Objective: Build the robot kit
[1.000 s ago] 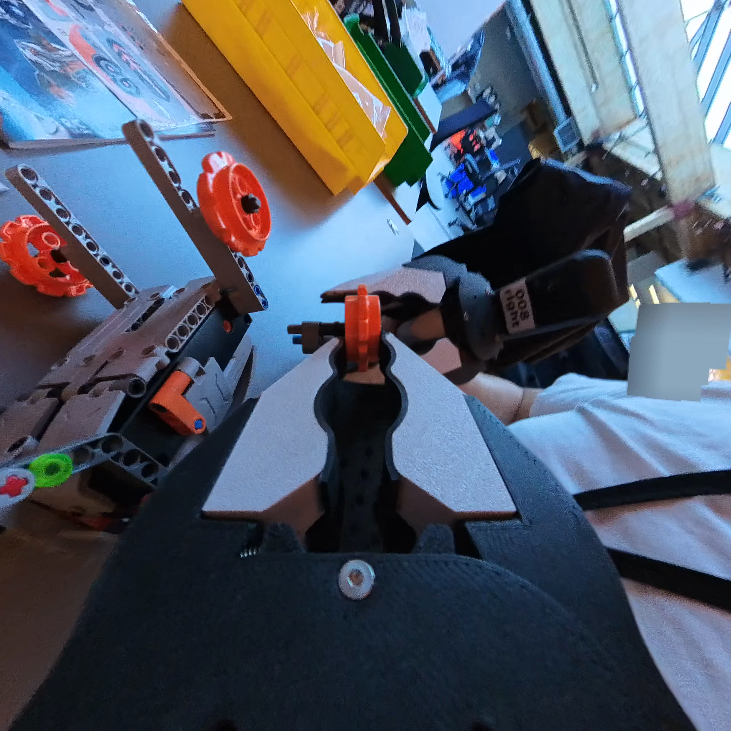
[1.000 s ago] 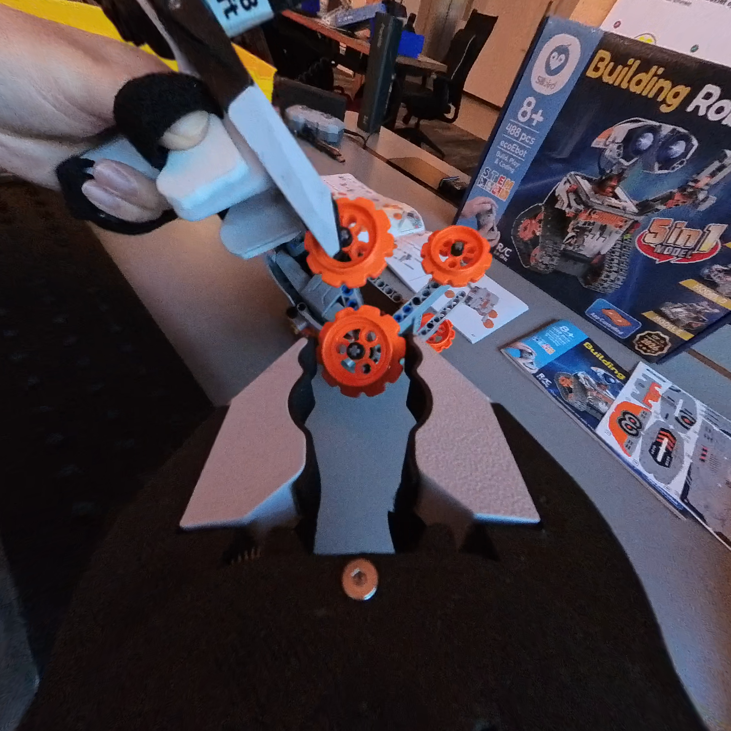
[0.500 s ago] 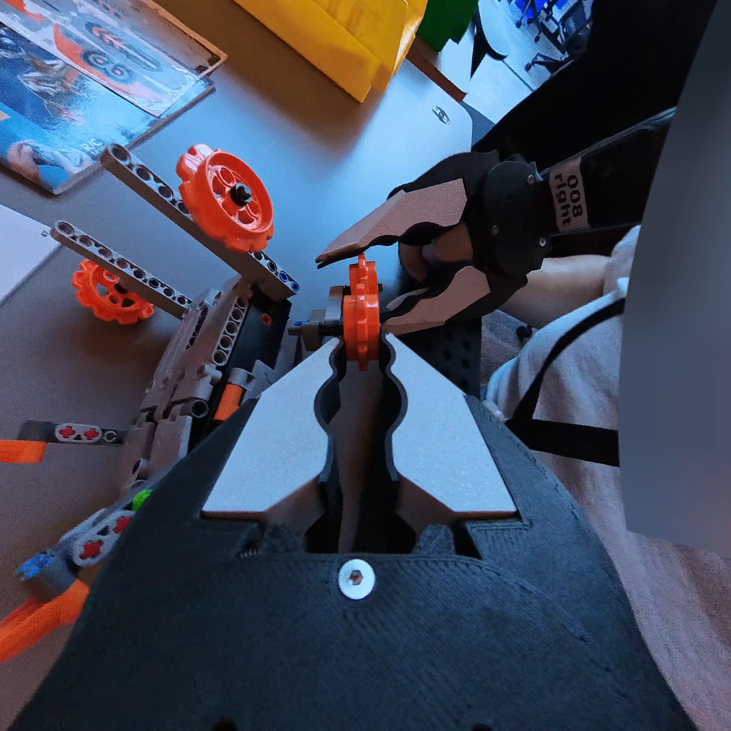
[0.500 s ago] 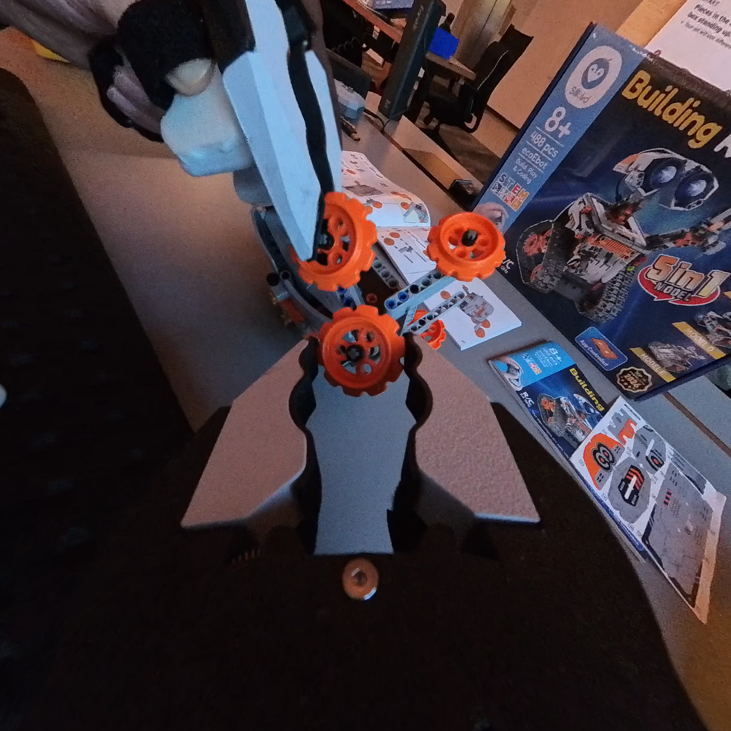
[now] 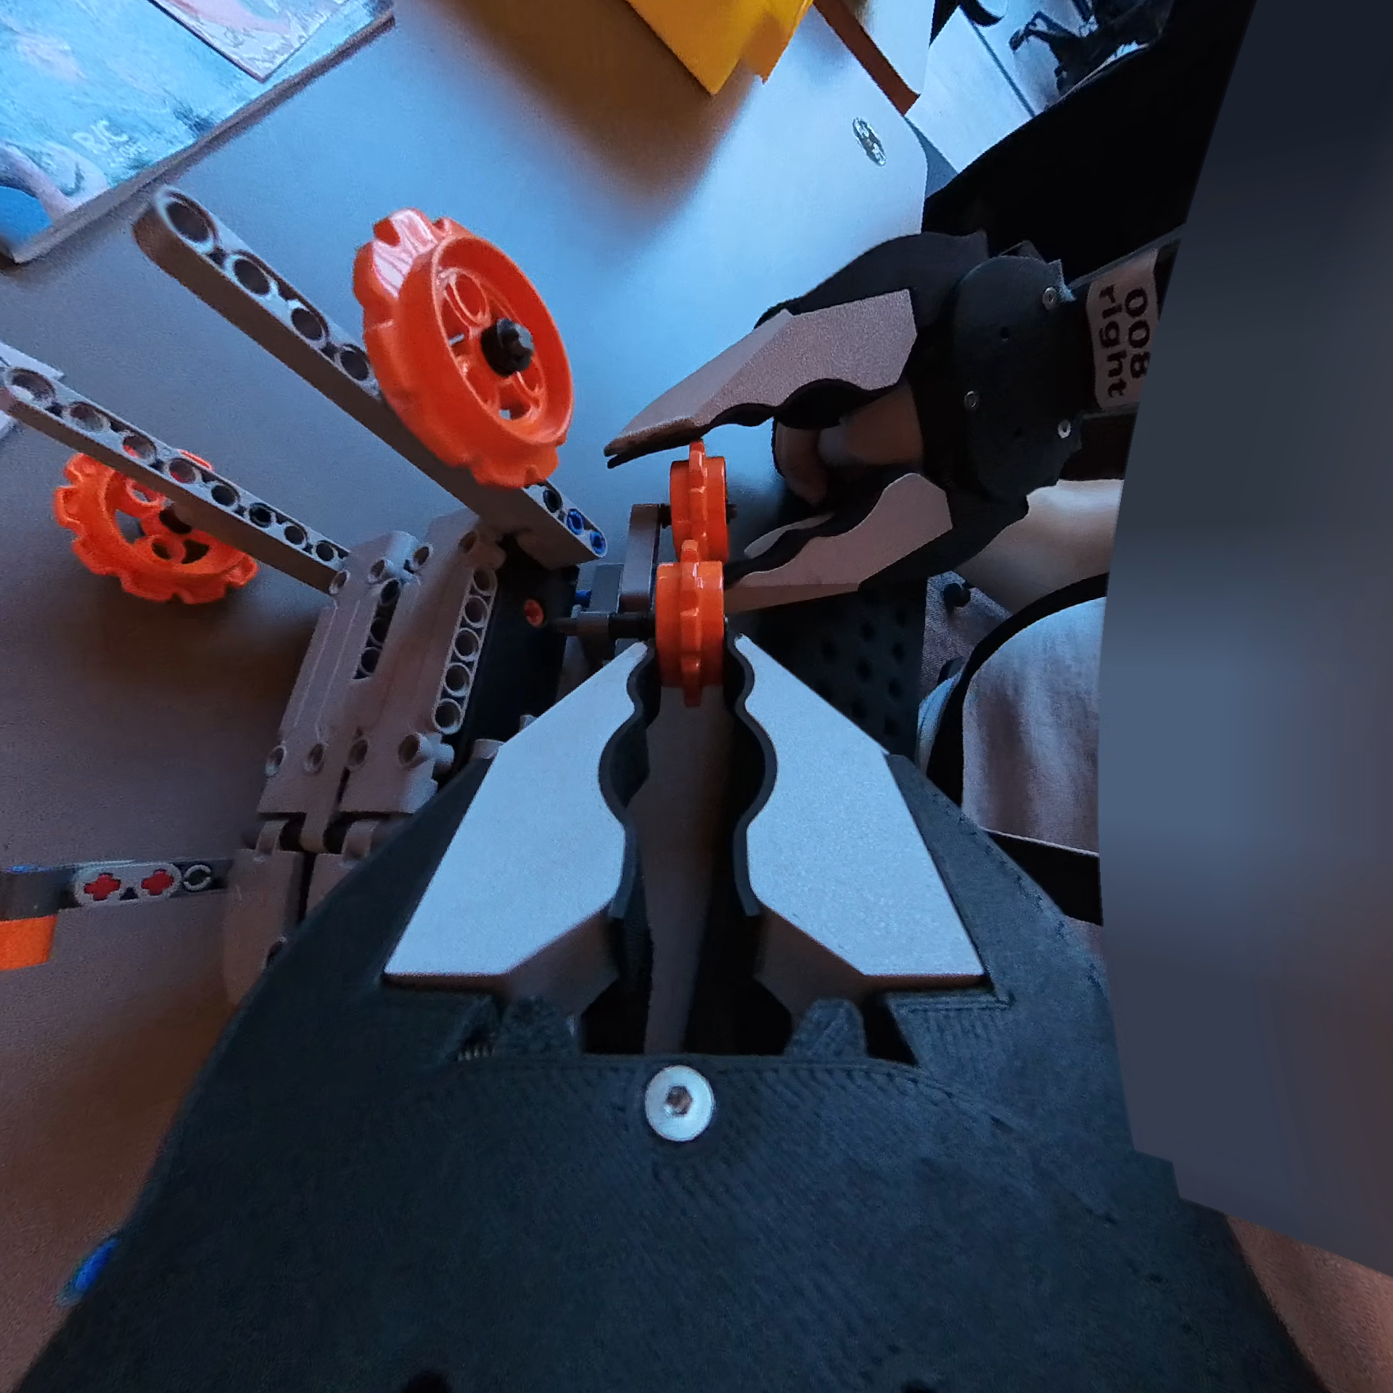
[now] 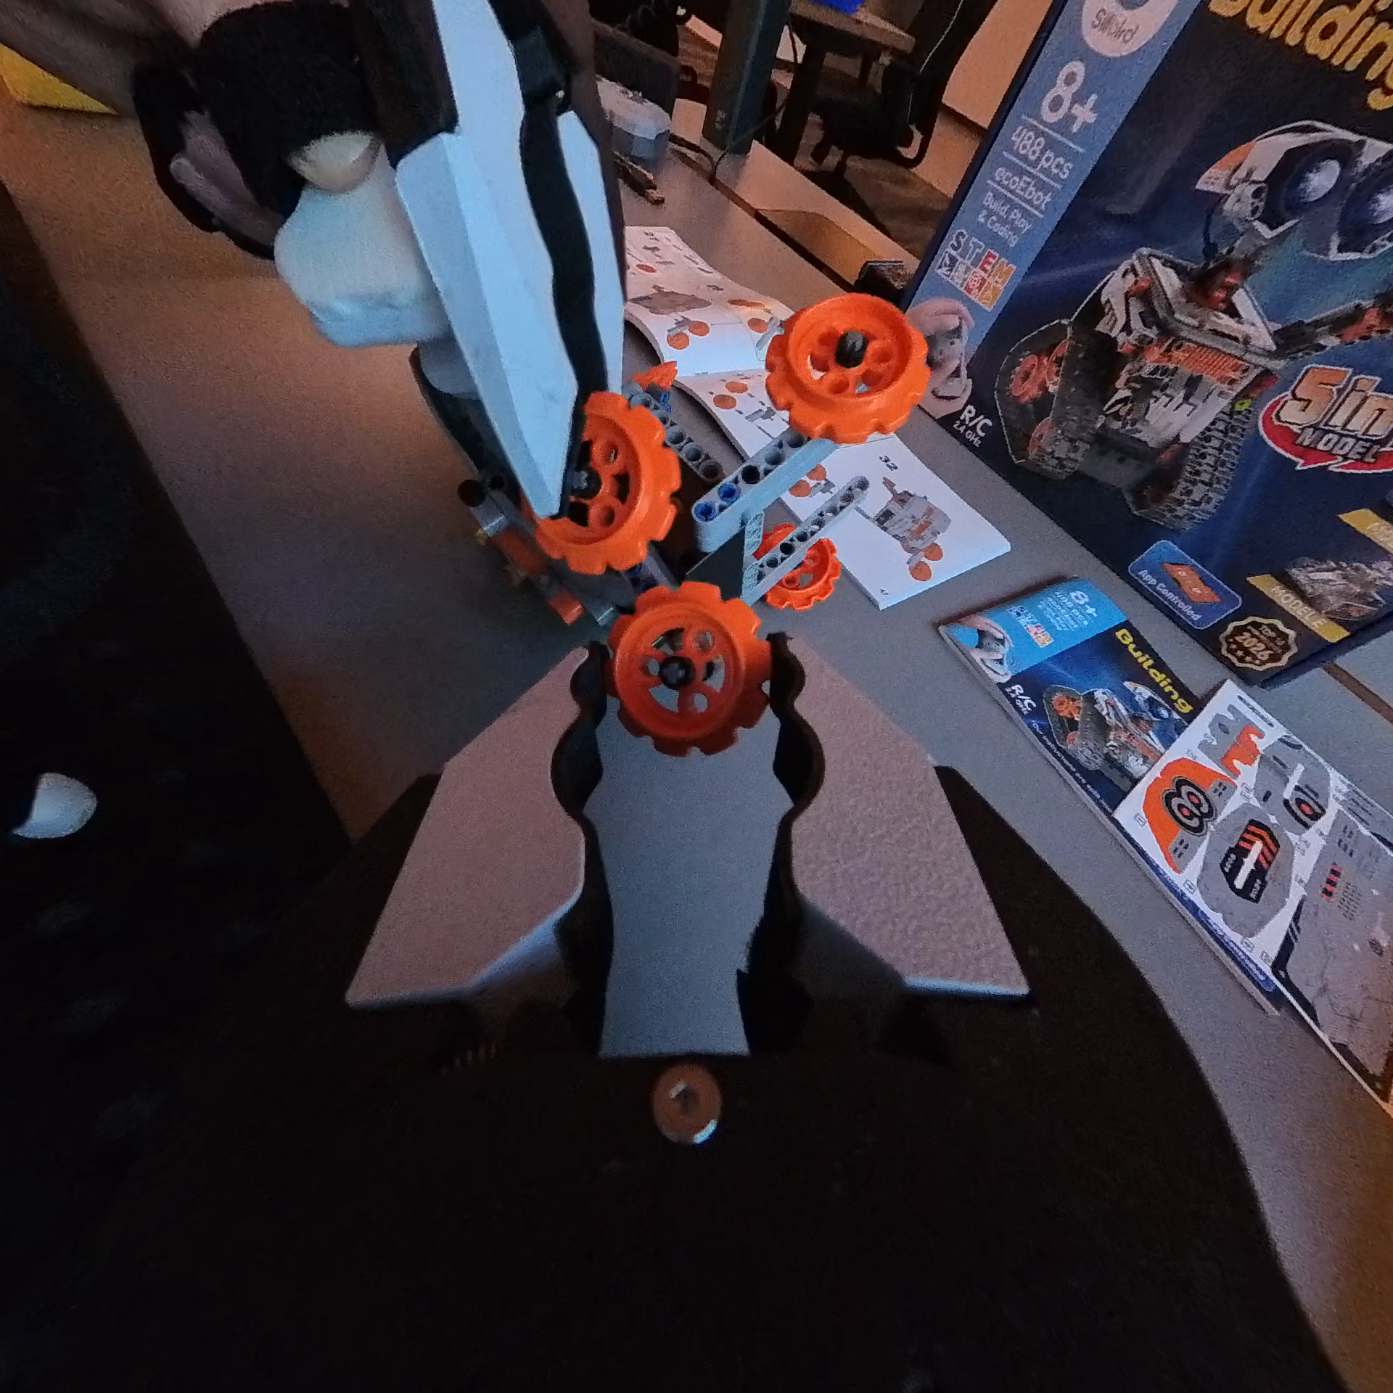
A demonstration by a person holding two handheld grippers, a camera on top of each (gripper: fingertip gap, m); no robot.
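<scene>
Fingers [image 5: 528,814] of the left gripper [image 5: 690,650] are seen pressed close together, and the first orange wheel [image 5: 690,641] is pinched between them by its flat sides. A thin dark pin is pushed through this wheel and runs into the grey model [image 5: 392,663], which is set on the table [image 5: 678,188]. Just behind, the second orange wheel [image 5: 697,490] is held by its rim between the fingers of the right gripper [image 5: 675,516]. A third orange wheel [image 5: 463,347] is fixed on a long grey beam [image 5: 256,279] that sticks up from the model. A fourth orange wheel [image 5: 151,528] is seen low by the table behind another beam; whether it is fixed cannot be told. A yellow bin [image 5: 716,30] is seen at the far edge.

From the right wrist view, the second orange wheel [image 6: 686,671] is gripped at the tips of the right gripper, with one finger touching each side of its toothed rim. A dark pin is seen in its middle. The first orange wheel [image 6: 603,482] is just above it, clamped by the left gripper from above. So two wheels are held, and one is fixed on its beam. A big toy box [image 6: 1168,301], open booklets [image 6: 904,543] and a sticker sheet [image 6: 1244,867] are laid out to the right.
</scene>
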